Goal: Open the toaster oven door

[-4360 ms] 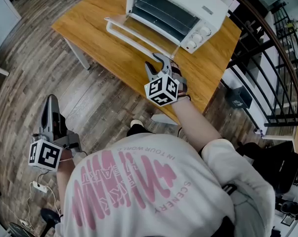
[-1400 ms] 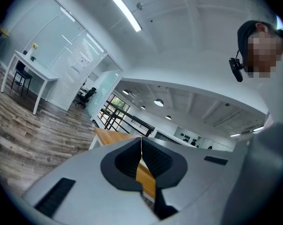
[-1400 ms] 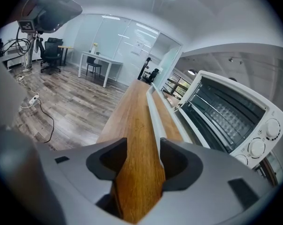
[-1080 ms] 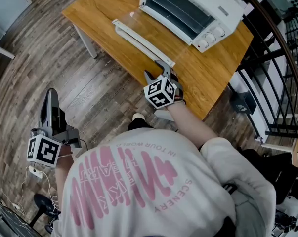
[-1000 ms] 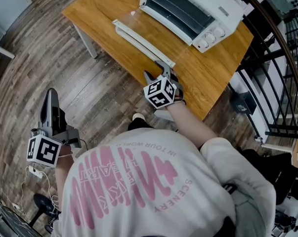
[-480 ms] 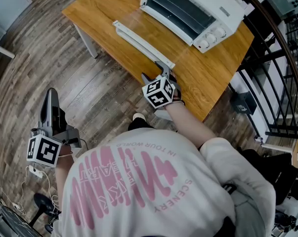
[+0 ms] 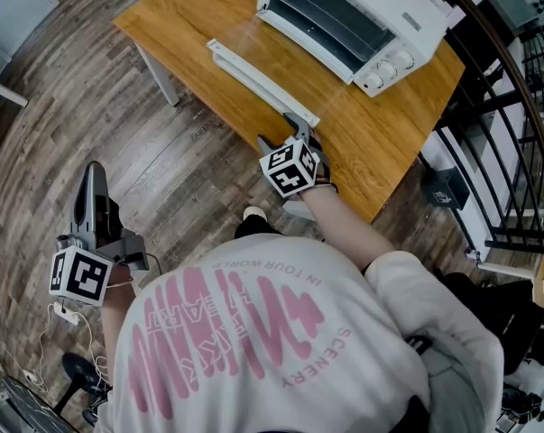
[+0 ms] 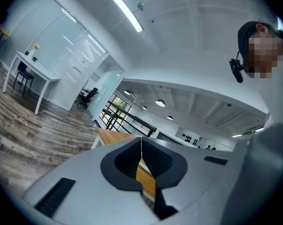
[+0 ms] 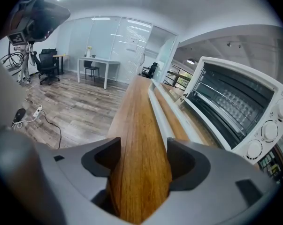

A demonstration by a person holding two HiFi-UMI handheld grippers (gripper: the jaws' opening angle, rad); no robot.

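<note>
So the toaster oven (image 7: 344,16) sits at the far right end of the table (image 7: 181,25), its door (image 7: 253,75) dropped flat in front of it (resting on the tabletop, I think). A railing (image 7: 513,97) runs right of the table, and a power strip (image 7: 66,314) lies on the floor (image 7: 163,179) way off left.

Open-plan office: glass partitions (image 9: 110,36), desk (image 9: 98,60), swivel chair (image 9: 48,63).

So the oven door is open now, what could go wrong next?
The right tool, whose jaws have just been opening and hold nothing, is close to the end of the door; a careless pull back could bump it. The door lies flat toward the table edge where the person stands, so an arm might snag it.
</note>
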